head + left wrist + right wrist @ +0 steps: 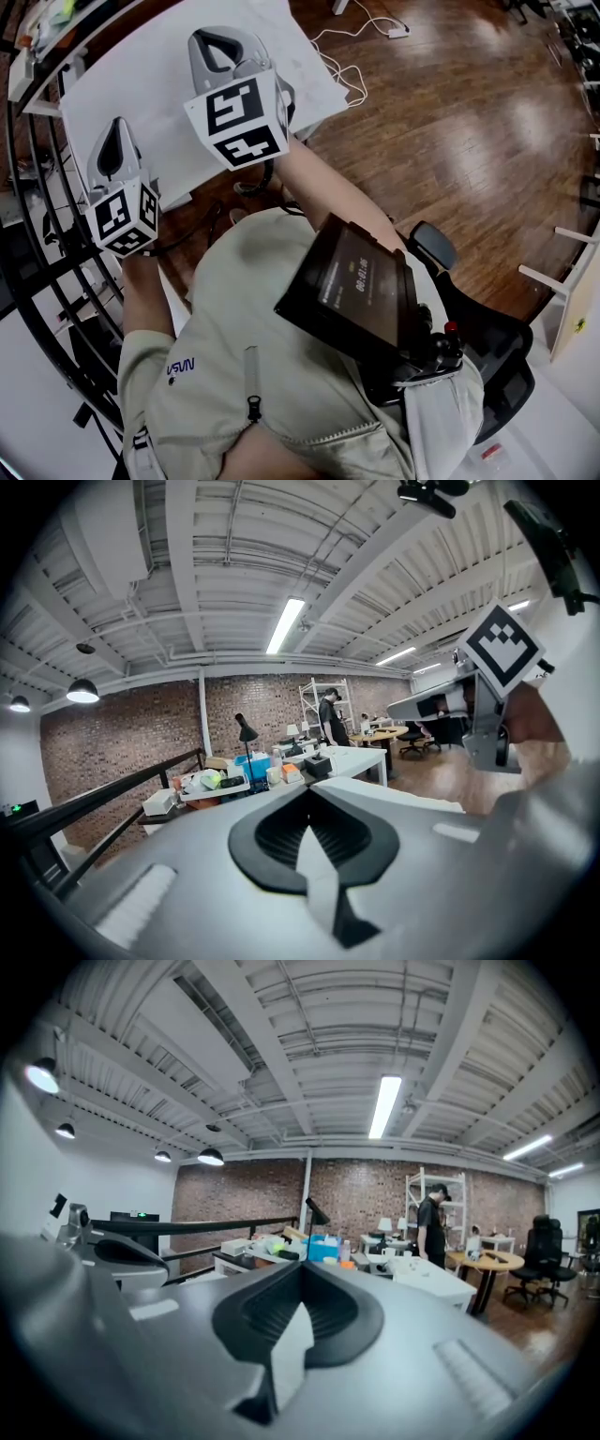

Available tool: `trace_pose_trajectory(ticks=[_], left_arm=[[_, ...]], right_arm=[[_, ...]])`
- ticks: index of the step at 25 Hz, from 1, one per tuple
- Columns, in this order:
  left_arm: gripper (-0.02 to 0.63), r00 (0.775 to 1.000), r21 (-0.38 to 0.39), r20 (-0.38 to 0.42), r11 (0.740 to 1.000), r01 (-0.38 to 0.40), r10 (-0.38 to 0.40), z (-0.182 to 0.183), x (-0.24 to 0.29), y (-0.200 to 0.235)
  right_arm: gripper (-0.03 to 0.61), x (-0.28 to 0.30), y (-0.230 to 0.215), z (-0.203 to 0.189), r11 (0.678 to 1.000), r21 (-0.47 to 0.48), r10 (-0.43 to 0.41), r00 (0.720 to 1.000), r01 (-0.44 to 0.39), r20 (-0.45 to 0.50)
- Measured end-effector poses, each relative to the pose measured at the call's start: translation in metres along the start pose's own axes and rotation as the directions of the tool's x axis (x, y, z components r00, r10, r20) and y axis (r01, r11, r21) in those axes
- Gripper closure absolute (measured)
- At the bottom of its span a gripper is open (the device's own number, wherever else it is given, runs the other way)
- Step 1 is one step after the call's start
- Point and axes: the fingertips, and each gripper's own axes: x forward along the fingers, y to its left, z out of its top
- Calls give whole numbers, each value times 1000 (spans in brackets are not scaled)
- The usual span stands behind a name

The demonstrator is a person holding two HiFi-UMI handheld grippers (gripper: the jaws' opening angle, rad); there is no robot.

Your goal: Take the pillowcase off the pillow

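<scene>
Grey moulded plastic forms both grippers, each with a ribbed black teardrop pad at its tip. In its own view the left gripper (309,832) has its jaws pressed together with nothing between them. The right gripper (298,1307) is likewise closed on nothing. From the head view the left gripper (116,127) and right gripper (217,42) are held side by side, each carrying a cube of black-and-white square markers, the right one farther out. Beyond them lies a flat white table (150,66), smooth and bare where it shows. Neither the pillow nor its pillowcase appears in any view.

Glossy brown planks make up the floor (450,122), where a thin white cable (352,80) loops just right of the table. A dark flat screen (352,286) hangs against the person's pale zipped top (248,384). A black padded chair (487,347) sits near right, and curved black railing (37,187) runs along the left.

Far off, before a rough brick wall (131,733), stands a cluttered desk with a blue box (253,764). Its contents are too small to tell. A person (330,714) stands by an open metal shelf unit (314,700).
</scene>
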Motion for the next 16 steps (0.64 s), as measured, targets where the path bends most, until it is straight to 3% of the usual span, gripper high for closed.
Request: trace_pose_trajectory(ticks=[16], left_arm=[[607,1000,14,-9,1000,5,-5,-2,3,-1]], right_arm=[[577,5,6,-8,1000,-9,24,999,-24,-21]])
